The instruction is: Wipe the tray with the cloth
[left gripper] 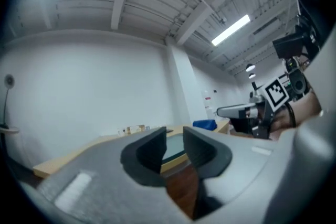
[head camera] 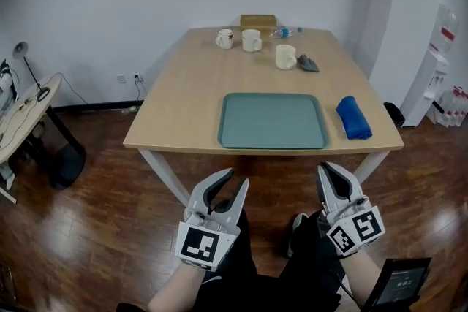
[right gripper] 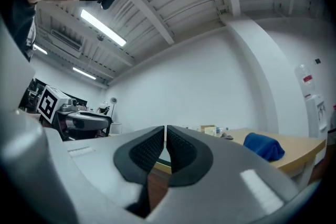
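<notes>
The teal tray [head camera: 272, 121] lies on the wooden table [head camera: 183, 106] near its front edge. To the tray's right sits a rolled blue cloth [head camera: 354, 118], which the right gripper view also catches [right gripper: 264, 145]. Both grippers hang over the floor in front of the table, short of the tray. My left gripper [head camera: 235, 177] is open with nothing between its jaws, and through the gap in the left gripper view [left gripper: 175, 136] I see the tray edge. My right gripper [head camera: 327, 167] is shut and holds nothing [right gripper: 166, 131].
At the table's far end stand three mugs [head camera: 251, 40], a small box [head camera: 258, 21], a bottle [head camera: 284, 32] and a dark grey rag [head camera: 308, 63]. A side desk [head camera: 22, 120] is at the left, a water dispenser [head camera: 439, 77] at the right.
</notes>
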A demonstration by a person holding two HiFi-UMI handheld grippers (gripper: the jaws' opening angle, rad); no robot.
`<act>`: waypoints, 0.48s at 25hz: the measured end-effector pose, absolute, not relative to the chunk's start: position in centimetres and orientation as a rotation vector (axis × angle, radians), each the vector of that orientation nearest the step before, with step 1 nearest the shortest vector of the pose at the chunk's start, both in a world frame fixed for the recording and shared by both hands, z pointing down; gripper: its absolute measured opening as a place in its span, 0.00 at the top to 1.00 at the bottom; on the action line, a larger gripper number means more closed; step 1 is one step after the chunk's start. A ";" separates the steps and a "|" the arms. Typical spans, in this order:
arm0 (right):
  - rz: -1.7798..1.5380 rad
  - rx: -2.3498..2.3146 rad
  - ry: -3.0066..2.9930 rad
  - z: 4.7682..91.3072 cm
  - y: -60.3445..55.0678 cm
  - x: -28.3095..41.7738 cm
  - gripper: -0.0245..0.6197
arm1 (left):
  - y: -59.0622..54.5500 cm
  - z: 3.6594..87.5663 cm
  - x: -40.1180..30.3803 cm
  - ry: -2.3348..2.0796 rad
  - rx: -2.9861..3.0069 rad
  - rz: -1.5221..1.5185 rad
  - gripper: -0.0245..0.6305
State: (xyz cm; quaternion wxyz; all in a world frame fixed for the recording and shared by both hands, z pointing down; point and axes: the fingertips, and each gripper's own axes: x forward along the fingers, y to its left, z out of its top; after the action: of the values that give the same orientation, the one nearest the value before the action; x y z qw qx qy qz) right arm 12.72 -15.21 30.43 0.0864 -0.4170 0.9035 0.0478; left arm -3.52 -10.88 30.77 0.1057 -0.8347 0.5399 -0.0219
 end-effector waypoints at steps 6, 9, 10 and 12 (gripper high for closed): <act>0.205 -1.265 2.681 30.6 -14.4 11.6 0.93 | -11.0 30.2 -3.4 1.611 -2.415 -0.001 0.83; 0.233 -1.299 2.683 31.2 -14.4 11.8 0.93 | -11.0 30.5 -3.3 1.624 -2.398 0.002 0.83; 0.251 -1.316 2.681 31.3 -14.4 12.0 0.93 | -11.1 30.6 -3.3 1.629 -2.394 0.003 0.83; 0.268 -1.342 2.673 31.3 -14.7 12.4 0.93 | -11.2 30.6 -3.1 1.629 -2.391 -0.003 0.84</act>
State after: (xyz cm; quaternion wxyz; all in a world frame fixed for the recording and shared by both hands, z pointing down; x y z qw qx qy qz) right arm 12.38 -14.74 31.32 0.0692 -0.4459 0.8880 0.0890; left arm -3.14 -11.21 30.63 0.1239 -0.8202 0.5586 -0.0011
